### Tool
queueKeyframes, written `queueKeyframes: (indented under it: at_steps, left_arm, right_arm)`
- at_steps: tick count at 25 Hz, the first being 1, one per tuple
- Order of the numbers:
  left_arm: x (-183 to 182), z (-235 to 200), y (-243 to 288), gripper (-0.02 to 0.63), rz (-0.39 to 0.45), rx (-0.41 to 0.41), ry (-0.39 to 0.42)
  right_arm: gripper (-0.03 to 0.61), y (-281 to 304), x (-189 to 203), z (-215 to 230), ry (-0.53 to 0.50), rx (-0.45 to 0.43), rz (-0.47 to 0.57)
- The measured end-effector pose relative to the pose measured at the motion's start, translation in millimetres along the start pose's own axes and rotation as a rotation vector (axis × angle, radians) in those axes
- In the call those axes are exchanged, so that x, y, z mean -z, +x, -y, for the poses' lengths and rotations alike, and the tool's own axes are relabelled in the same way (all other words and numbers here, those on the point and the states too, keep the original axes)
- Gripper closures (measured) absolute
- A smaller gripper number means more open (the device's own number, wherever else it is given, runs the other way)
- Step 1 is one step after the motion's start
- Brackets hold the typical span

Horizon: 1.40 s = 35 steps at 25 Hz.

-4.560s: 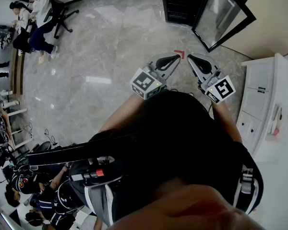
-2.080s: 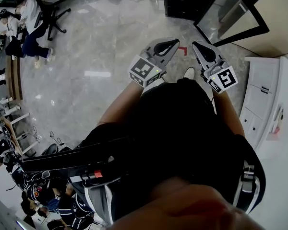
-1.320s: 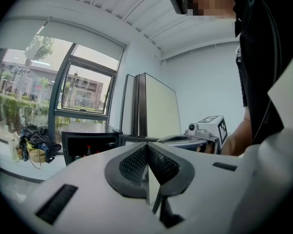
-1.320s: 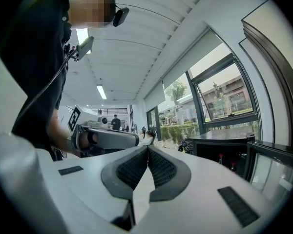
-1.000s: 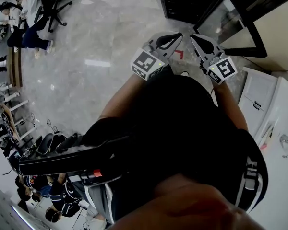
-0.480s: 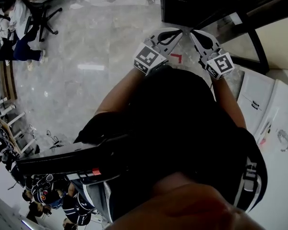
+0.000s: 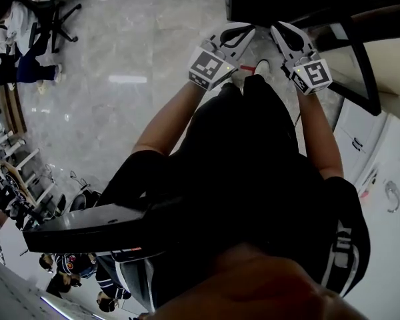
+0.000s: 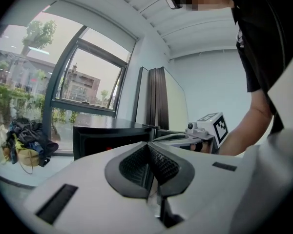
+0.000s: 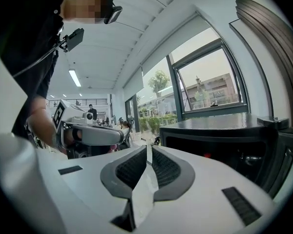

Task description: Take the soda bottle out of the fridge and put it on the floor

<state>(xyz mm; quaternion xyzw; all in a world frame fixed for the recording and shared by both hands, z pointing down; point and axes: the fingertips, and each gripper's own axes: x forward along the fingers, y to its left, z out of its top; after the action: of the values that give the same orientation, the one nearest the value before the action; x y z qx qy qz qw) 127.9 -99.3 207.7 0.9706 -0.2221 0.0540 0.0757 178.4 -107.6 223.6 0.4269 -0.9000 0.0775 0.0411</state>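
Note:
The black fridge (image 7: pixel 273 2) stands at the top of the head view, its glass door (image 7: pixel 360 65) swung open to the right. Its inside is dark and I cannot make out the soda bottle. My left gripper (image 7: pixel 248 27) and right gripper (image 7: pixel 275 27) are side by side just in front of the fridge, both shut and empty. In the left gripper view the jaws (image 8: pixel 149 149) meet before the fridge (image 8: pixel 112 135). The right gripper view shows its closed jaws (image 9: pixel 149 151) beside the fridge (image 9: pixel 219 135).
A red corner mark (image 7: pixel 248 67) and my shoe (image 7: pixel 261 67) lie on the grey marble floor (image 7: pixel 133 59) below the grippers. White cabinets (image 7: pixel 387 172) stand at the right. Seated people and office chairs (image 7: pixel 27 25) are far left.
I have stepped closer to the fridge: it has slid nearer the grippers and its open front now fills the top of the head view. Both grippers stay shut.

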Motion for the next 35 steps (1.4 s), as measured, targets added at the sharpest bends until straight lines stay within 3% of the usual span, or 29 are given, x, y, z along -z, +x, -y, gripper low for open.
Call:
queueKeyframes:
  at_steps: [7,14,20,24,27,31,35]
  left_arm:
    - [22.7,-48.5,48.2,0.618,0.020,-0.082,-0.044]
    - [72.2,-92.3,95.4,0.618,0.048,-0.103,-0.097]
    - [114.0,-122.2,122.6,0.618,0.059,-0.141,-0.039]
    - [139.8,-137.0,134.1,0.618,0.071,-0.166,-0.044]
    - [156.1,-146.4,139.5,0.618,0.032,-0.187,-0.059]
    - [161.8,-153.6,151.6,0.618,0.020,-0.204,-0.072]
    - [157.2,-162.8,160.5,0.618,0.068,-0.220,-0.060]
  right_arm:
    - [0.558,39.9,30.6,70.8,0.002,0.067,0.004]
    - [0.455,72.3,86.1,116.5,0.043,0.115,0.046]
    - [0.403,98.0,127.9,146.6,0.072,0.192,0.100]
    - [0.375,111.2,143.0,169.8,0.064,0.203,0.109]
    - [0.317,125.5,146.8,186.3,0.048,0.218,0.091]
    - [0.285,138.3,143.4,207.0,0.029,0.240,0.089]
    - [0.260,152.9,144.4,219.8,0.013,0.262,0.076]
